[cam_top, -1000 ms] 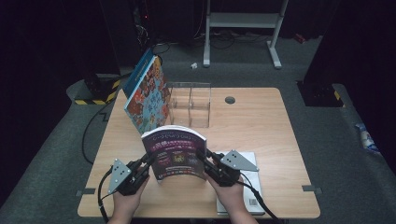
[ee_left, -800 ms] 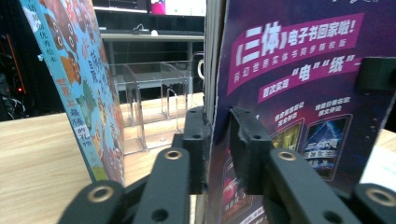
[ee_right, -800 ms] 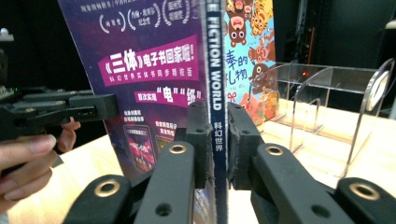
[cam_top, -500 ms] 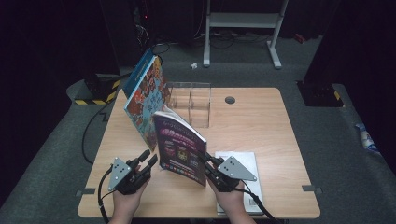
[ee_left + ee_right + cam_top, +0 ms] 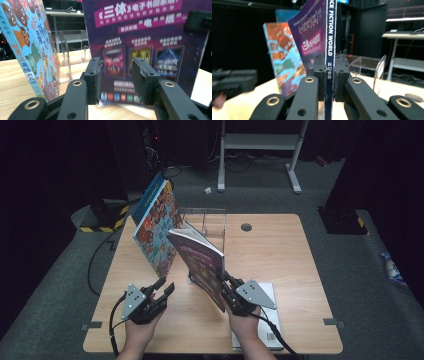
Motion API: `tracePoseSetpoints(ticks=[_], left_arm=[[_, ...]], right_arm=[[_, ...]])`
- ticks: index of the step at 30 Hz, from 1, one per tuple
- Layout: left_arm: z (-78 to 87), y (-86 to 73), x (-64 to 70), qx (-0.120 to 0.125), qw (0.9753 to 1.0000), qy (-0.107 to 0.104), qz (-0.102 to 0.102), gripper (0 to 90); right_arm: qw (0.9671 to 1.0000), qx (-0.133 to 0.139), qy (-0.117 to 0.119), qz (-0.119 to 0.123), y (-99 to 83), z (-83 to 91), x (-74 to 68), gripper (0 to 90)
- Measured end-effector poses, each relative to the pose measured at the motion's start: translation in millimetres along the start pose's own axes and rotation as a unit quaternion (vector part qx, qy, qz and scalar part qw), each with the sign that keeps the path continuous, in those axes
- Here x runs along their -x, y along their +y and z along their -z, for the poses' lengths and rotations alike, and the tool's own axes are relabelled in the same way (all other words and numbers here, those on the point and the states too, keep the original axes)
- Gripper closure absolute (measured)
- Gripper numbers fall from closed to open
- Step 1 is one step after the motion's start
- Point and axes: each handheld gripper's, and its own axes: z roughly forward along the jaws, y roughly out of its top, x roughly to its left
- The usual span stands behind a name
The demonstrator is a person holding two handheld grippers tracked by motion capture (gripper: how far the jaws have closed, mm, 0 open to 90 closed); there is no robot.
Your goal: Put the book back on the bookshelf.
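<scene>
Fingers of right gripper clamping spine of purple magazine, pressing it from both sides. Holding magazine upright and tilted above worktop, lower edge hovering near wood at centre. Showing white spine lettering edge-on in right gripper view; showing purple cover with pink banner face-on in left gripper view.

Fingers of left gripper standing apart, gripping nothing, pointing at magazine cover. Sitting off to left of magazine in high view, not touching it. Resting low over worktop, hand coming in from near edge.

Leaning just left of magazine: picture book with blue border and cartoon animals, standing tilted against clear rack. Rack standing behind both, near far middle of worktop. Cannot tell whether magazine and picture book are touching.

Lying flat under right gripper: white book, close to near edge. Sitting beyond rack: round grommet in worktop. Standing on floor past worktop: white frame.
</scene>
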Motion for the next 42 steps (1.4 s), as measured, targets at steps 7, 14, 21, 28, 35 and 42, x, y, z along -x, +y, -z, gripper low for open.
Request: tracePoseSetpoints(ticks=[7, 14, 21, 28, 35, 42], left_arm=[[-0.5, -1.0, -3.3, -0.002, 1.0000, 0.001, 0.001, 59.9], [-1.6, -1.8, -4.0, -0.009, 0.9999, -0.005, 0.004, 58.9], [-5.5, 2.8, 3.7, -0.008, 0.9997, -0.021, 0.001, 54.4], [-17.0, 10.9, 19.3, -0.008, 0.9989, -0.045, -0.007, 44.9], [-24.2, 21.7, 33.7, 0.000, 0.9980, -0.062, -0.012, 39.4], [-34.9, 33.1, 51.3, 0.000, 0.9952, -0.097, -0.013, 32.6]], right_arm=[[0.9996, 0.020, -0.019, -0.010, -1.5, -15.6, 3.5, 83.9], [0.9999, 0.008, -0.013, 0.006, -15.8, -18.2, -4.3, 83.5], [0.9996, 0.001, -0.025, 0.009, -27.6, -5.8, -1.8, 82.9], [0.9995, -0.004, -0.031, 0.011, -31.1, 2.8, -1.0, 81.5], [0.9993, -0.022, -0.023, 0.020, -34.9, 3.9, -5.5, 80.4], [0.9993, -0.027, -0.019, 0.019, -37.3, 3.8, -15.5, 81.2]])
